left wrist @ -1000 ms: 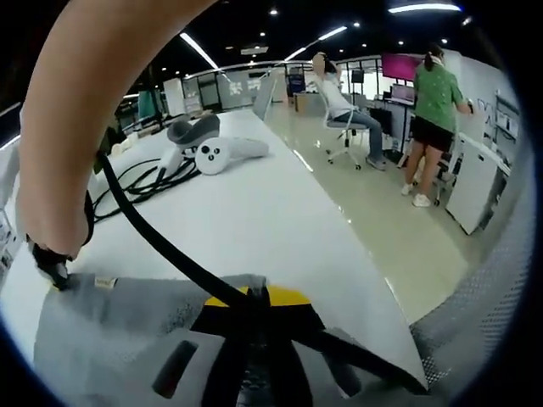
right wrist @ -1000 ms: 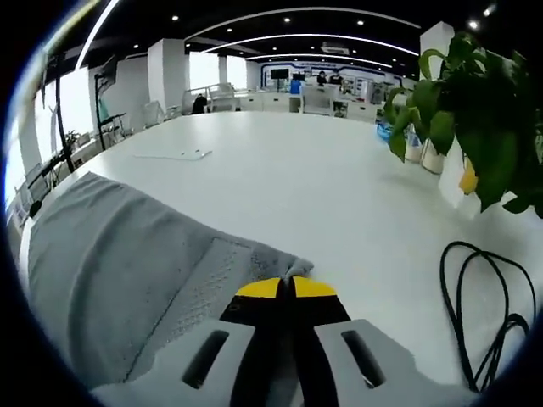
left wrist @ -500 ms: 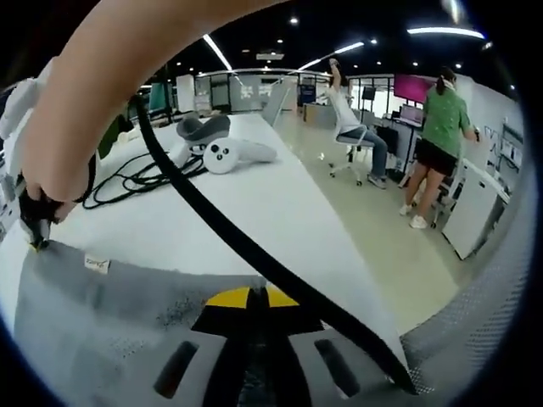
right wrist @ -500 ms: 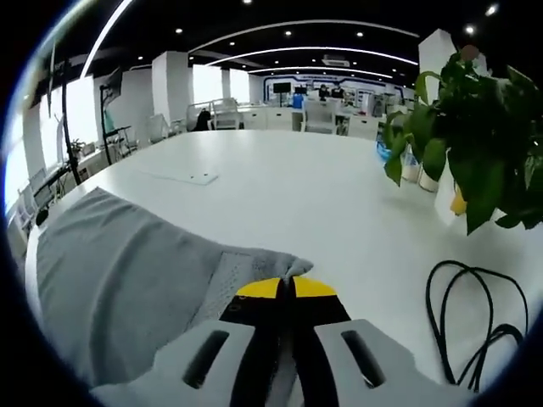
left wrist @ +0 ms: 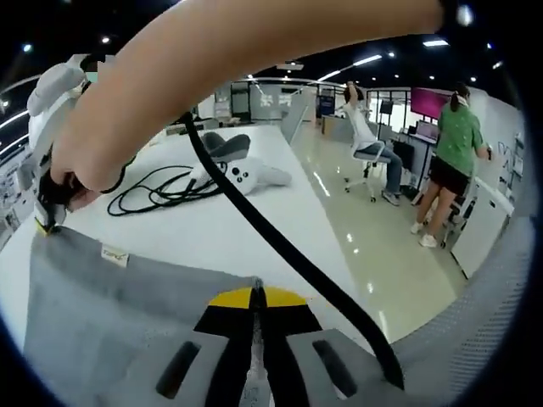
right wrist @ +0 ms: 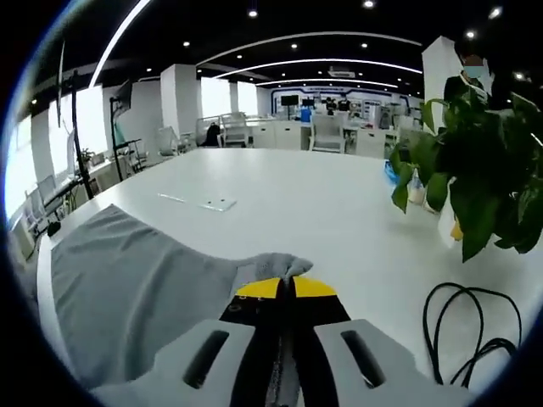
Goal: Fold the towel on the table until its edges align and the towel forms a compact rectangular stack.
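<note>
Left gripper view: at far left the right gripper [left wrist: 44, 222] pinches a far corner of the grey towel [left wrist: 110, 314], which spreads across the near white table [left wrist: 221, 229]. The left gripper [left wrist: 257, 298], jaws pressed together, pinches the towel's near edge. A black cable [left wrist: 280, 254] crosses above.

Right gripper view: the towel [right wrist: 127, 305] lies at left; the right gripper [right wrist: 286, 288] clamps its raised corner. A potted plant [right wrist: 475, 186] stands at right.

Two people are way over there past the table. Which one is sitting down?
The person in white, leaning back in a rolling office chair with an arm raised. The other, in a green top, is standing on the floor further right.
</note>
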Tool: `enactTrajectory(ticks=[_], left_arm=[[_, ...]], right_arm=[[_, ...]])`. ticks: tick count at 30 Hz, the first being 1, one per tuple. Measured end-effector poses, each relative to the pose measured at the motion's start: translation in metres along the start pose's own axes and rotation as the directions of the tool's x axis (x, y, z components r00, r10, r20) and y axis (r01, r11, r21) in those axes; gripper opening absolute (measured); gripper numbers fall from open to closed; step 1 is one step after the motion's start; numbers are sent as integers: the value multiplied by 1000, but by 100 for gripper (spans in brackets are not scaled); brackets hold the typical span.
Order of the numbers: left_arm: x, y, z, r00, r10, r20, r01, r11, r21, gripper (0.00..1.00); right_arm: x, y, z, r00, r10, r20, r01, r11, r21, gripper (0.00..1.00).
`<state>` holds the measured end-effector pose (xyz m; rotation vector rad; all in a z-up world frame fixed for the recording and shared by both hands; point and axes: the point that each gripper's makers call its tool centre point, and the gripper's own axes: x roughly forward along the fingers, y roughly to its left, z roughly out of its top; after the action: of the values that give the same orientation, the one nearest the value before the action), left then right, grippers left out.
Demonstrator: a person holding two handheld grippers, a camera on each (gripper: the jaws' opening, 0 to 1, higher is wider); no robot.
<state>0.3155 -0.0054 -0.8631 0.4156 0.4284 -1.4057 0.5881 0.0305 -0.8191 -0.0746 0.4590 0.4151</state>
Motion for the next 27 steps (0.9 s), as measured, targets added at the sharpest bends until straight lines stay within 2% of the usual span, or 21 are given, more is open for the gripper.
enactTrajectory(ticks=[11,15,22,27], left_arm=[[-37,11,15,997,60,53,-59,998,-35,1],[-57,19,19,991,103,81,-98,993,-73,1],[-91,26,18,981,159,107,-148,984,-103,1],[-115,30,19,970,208,127,-191,973,-133,1]], right_arm=[[-9,28,38,997,55,55,-55,998,-10,1],[-9,42,49,995,83,49,-81,996,-48,1],[-12,54,70,992,98,76,-95,994,-49,1],[-15,72,84,987,121,103,-117,992,-41,1]])
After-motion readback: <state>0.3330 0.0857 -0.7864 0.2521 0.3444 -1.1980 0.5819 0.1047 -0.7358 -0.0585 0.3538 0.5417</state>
